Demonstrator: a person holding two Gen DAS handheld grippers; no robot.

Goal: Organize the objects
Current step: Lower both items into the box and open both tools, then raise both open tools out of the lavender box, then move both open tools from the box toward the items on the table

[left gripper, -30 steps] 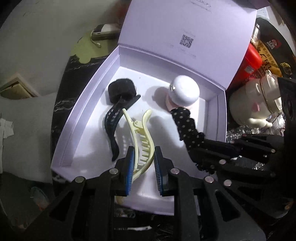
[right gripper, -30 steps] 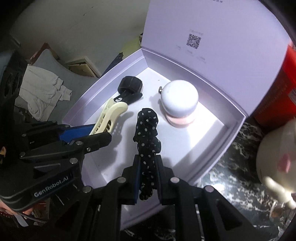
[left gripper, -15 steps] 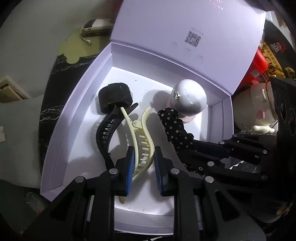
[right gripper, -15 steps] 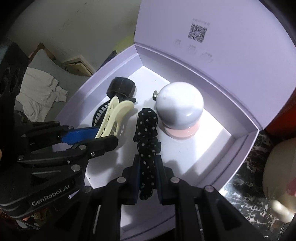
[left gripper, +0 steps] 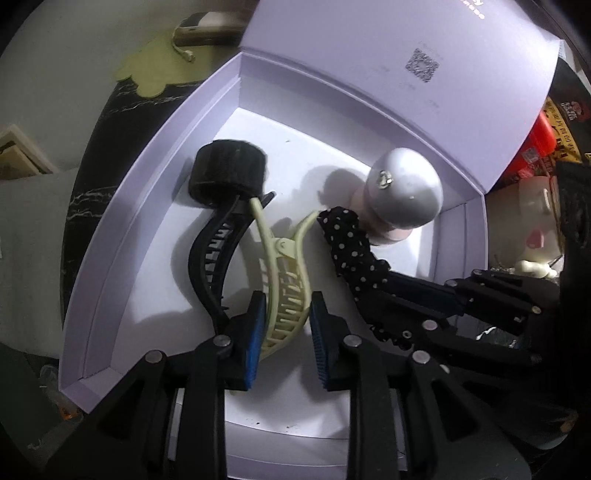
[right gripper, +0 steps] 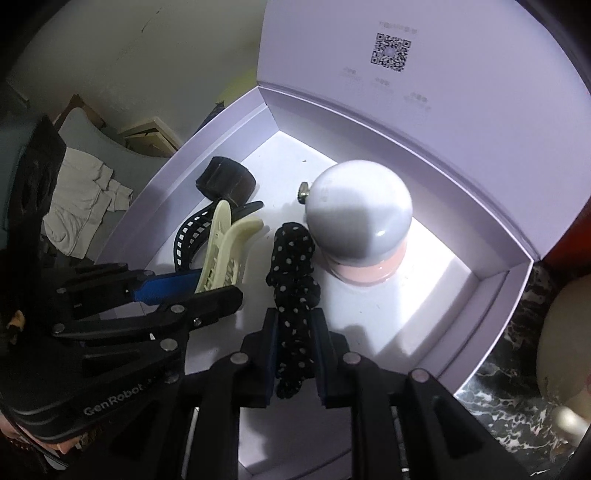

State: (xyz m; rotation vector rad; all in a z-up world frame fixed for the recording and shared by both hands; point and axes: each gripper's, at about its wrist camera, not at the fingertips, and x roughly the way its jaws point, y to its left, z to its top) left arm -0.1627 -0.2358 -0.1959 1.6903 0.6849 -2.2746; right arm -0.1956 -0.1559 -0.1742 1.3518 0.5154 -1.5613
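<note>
An open lavender box [left gripper: 147, 206] holds a black hair roller [left gripper: 227, 171], a black claw clip [left gripper: 210, 258] and a round white-and-pink jar [left gripper: 404, 192]. My left gripper [left gripper: 286, 325] is shut on a cream claw clip [left gripper: 286, 280], low inside the box beside the black clip. My right gripper [right gripper: 293, 347] is shut on a black polka-dot scrunchie [right gripper: 293, 266], its far end next to the jar [right gripper: 360, 218]. The cream clip [right gripper: 225, 254] and the left gripper [right gripper: 207, 288] show in the right wrist view.
The box lid [left gripper: 406, 62] stands upright at the back. A red package [left gripper: 532, 147] and a white figurine [left gripper: 535, 221] sit right of the box on a dark marble top [right gripper: 513, 406]. A phone [left gripper: 207, 29] lies beyond the box.
Both grippers have moved forward and down into the box with their items. The cream clip now lies against the black clip and the scrunchie nears the jar.
</note>
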